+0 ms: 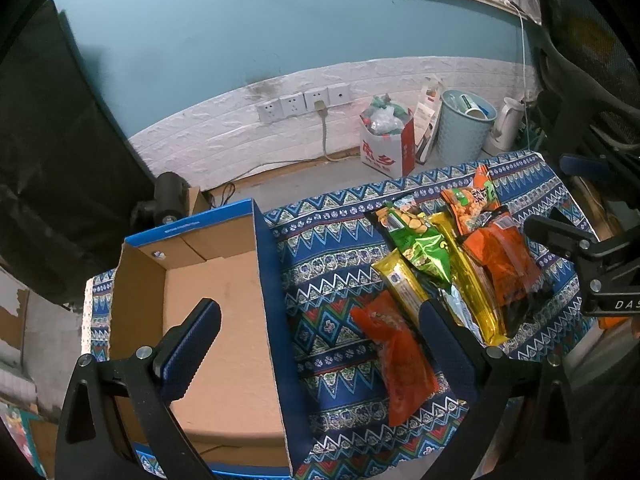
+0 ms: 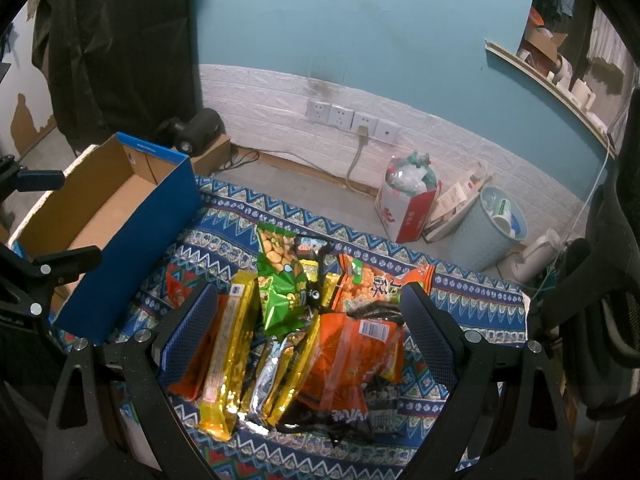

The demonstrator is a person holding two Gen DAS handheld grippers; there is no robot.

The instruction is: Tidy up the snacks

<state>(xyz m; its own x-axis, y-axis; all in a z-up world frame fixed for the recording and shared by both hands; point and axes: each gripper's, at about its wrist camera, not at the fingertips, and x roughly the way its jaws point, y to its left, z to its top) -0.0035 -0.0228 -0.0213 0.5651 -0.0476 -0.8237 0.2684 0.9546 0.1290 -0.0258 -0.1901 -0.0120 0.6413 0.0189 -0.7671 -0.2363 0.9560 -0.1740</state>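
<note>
while jaws gape | box point(image 1: 224, 320) bare inside | snacks point(image 2: 288, 332) beside it

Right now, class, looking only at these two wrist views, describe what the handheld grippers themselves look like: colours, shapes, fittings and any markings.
The left gripper and the right gripper look alike: matte black angular frames with triangular cut-outs and silver round bolts. Each finger is a rounded paddle faced with dark blue, finely dimpled padding. White letters "DAS" mark the right gripper's body in the left view. No cables or sleeves show.
</note>
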